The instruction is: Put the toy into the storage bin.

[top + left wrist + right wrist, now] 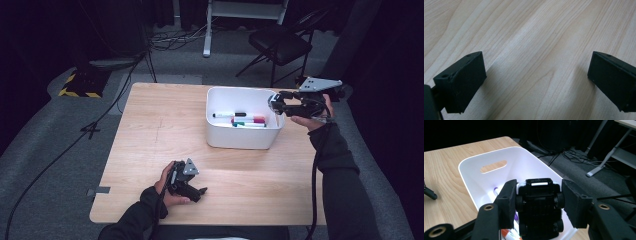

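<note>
My right gripper [275, 104] hovers over the right end of a white bin [240, 139], shut on a black toy car [278, 102]. In the right gripper view the toy car [539, 205] sits underside up between the two pads, its wheels pressed against them, above the bin [474, 162]. Several coloured markers [246, 120] lie in the bin, and markers [509, 233] show below the car. My left gripper [196, 190] rests on the wooden table [160, 130] near its front edge. Its jaws [536, 75] stand wide open over bare wood.
The bin has a handle slot [493, 166] in its far wall. A black folding chair [280, 42], a white desk leg [207, 30] and loose cables [175, 37] stand on the grey floor beyond the table. The table's right edge lies just under my right hand.
</note>
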Demonstrator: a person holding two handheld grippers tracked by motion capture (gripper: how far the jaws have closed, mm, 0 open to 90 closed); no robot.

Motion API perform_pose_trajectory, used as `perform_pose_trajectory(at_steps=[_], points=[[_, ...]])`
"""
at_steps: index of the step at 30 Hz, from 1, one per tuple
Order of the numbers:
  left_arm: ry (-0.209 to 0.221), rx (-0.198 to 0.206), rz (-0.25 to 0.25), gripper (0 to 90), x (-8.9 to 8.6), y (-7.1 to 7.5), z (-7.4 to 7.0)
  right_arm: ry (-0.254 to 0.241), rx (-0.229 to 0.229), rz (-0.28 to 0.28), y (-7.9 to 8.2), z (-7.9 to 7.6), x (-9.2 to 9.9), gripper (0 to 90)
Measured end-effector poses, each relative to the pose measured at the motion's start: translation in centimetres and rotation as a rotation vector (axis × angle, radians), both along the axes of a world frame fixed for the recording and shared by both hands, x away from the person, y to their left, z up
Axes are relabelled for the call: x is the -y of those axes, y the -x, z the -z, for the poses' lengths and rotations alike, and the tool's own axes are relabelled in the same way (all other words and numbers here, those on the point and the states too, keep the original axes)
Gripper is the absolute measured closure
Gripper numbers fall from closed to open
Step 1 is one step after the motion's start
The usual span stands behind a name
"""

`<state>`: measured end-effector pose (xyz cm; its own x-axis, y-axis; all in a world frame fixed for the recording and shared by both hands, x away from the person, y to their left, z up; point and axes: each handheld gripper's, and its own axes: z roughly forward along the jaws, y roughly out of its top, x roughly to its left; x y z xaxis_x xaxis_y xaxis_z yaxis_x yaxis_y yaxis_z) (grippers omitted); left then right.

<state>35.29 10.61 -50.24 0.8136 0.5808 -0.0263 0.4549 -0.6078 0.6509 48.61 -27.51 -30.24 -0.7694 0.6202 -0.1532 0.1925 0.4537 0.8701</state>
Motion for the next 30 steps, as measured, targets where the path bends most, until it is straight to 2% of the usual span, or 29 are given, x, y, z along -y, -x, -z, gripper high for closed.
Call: perform_pose_trajectory(at_steps=[17, 27, 28, 30], points=[[-0.005, -0.002, 0.002, 1.9, 0.0, 0.0, 0.0, 0.088, -0.068, -0.071, -2.3, 2.0, -5.0, 48.5], [-0.007, -0.009, -0.004, 2.1, 0.0, 0.1, 0.0, 0.172, -0.112, -0.093, -3.1, 3.3, -6.4, 48.5], [-0.005, -0.008, -0.002, 2.1, 0.0, 0.1, 0.0, 0.201, -0.129, -0.1, -3.2, 3.7, -6.6, 48.4], [-0.005, -0.008, -0.002, 2.0, 0.0, 0.1, 0.0, 0.224, -0.141, -0.107, -3.3, 4.0, -6.6, 48.4]])
